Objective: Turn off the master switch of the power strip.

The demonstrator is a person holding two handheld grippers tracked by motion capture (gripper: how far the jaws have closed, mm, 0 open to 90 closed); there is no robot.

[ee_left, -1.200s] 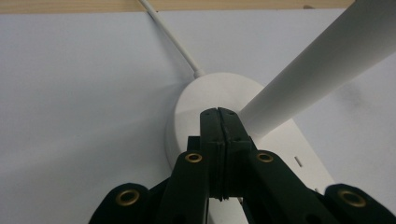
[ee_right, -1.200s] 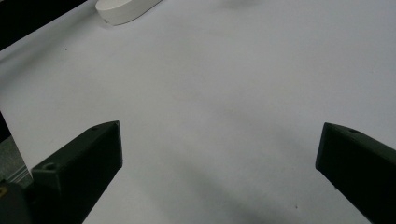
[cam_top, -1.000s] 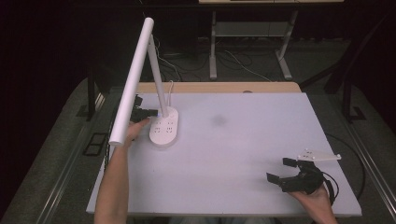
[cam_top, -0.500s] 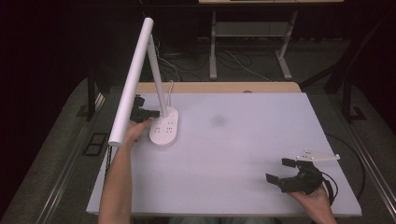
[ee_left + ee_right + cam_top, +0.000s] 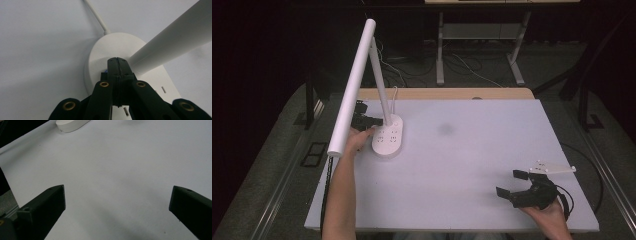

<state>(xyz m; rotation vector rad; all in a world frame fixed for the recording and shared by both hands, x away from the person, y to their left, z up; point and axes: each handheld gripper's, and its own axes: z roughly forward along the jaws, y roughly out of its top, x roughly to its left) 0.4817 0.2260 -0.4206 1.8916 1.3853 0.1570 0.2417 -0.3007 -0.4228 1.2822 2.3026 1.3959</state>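
Observation:
A white desk lamp stands at the table's left, with an oval base [image 5: 388, 140] that carries sockets, a slanted stem [image 5: 381, 85] and a long tube head [image 5: 353, 85]. My left gripper [image 5: 378, 121] is shut, its tips resting against the base [image 5: 100, 52] just beside the stem [image 5: 170, 37], with nothing between the jaws. In its own view the left gripper [image 5: 116, 60] touches the base top. My right gripper [image 5: 511, 183] is held low at the front right, wide open and empty. The right gripper [image 5: 117, 202] faces bare tabletop, with the lamp base [image 5: 71, 125] far off.
The white tabletop [image 5: 462, 165] stretches between the two hands. The lamp's white cable [image 5: 393, 95] runs off the back edge. A faint dark smudge [image 5: 445, 129] marks the middle. A wooden strip [image 5: 447, 93] borders the far side, with dark floor beyond.

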